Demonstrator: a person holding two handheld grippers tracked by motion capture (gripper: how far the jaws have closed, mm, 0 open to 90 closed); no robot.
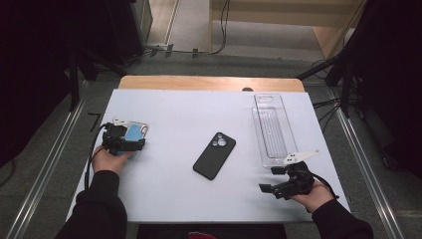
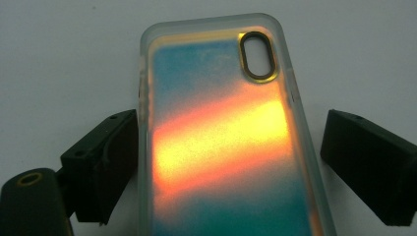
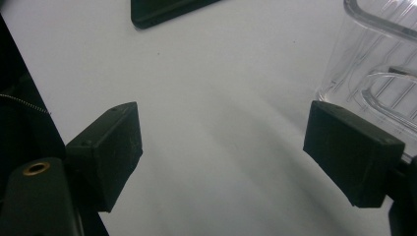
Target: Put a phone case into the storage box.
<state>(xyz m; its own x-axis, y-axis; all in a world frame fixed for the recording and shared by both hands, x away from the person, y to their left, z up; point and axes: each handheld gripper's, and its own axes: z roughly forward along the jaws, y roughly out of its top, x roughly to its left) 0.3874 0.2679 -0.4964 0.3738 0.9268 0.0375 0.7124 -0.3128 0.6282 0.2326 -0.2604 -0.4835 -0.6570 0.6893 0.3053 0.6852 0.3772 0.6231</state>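
Phone case (image 2: 221,142) lies flat near the table's (image 1: 174,189) left edge, camera cutout pointing away from you, right between the jaws of your left gripper (image 2: 221,162). Jaws straddle it across the width: one pad looks to be at or against the case's edge, the other stands clear w/ bare table showing, so nothing's clamped yet. Expect the case to be light and bendy, w/ a glossy back and soft frosted rim (probably slick on the back, grippier on the rim). Best hold, I'd say, is across the two long sides around mid-length, below the cutout; squeeze gently, since a thin shell may bow or pop out sideways if pinched hard. Being so flat, it may slide on the table before it lifts.

Your right gripper (image 1: 278,180) rests at the near right w/ jaws spread and empty, just beside the clear tray (image 1: 271,129). Black phone (image 1: 214,155) sits mid-table, well apart from both.
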